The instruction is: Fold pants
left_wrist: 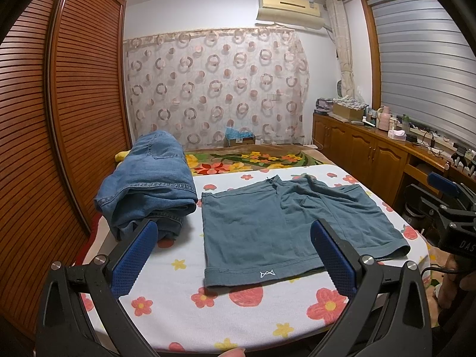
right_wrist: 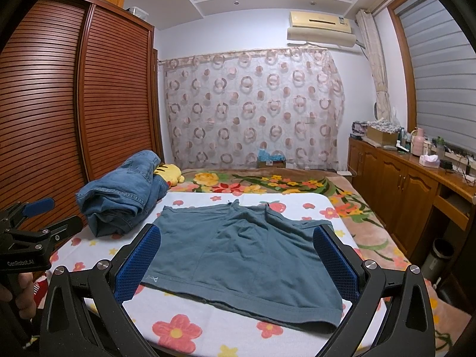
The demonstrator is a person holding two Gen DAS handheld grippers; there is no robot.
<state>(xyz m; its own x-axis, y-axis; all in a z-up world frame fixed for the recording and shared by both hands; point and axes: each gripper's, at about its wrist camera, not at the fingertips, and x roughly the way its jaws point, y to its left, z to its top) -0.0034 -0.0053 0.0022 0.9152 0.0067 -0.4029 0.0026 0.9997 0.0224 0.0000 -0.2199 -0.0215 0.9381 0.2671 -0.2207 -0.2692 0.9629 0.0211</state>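
Though creased, flat teal knit shorts [left_wrist: 267, 229]

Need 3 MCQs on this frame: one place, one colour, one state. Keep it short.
1. Where do the folded jeans lie relative to the teal shorts?
A) to their left B) on top of them C) to their right

2. What colour are the pads on the fingers?
A) red B) blue C) white

3. What state is the left gripper in?
A) shut on the shorts B) shut on nothing C) open

Answers: 1 A, the denim stack sits left of the shorts on the floral sheet. 2 B, the ribbed pads are blue. 3 C, its fingers stand wide apart, holding nothing.
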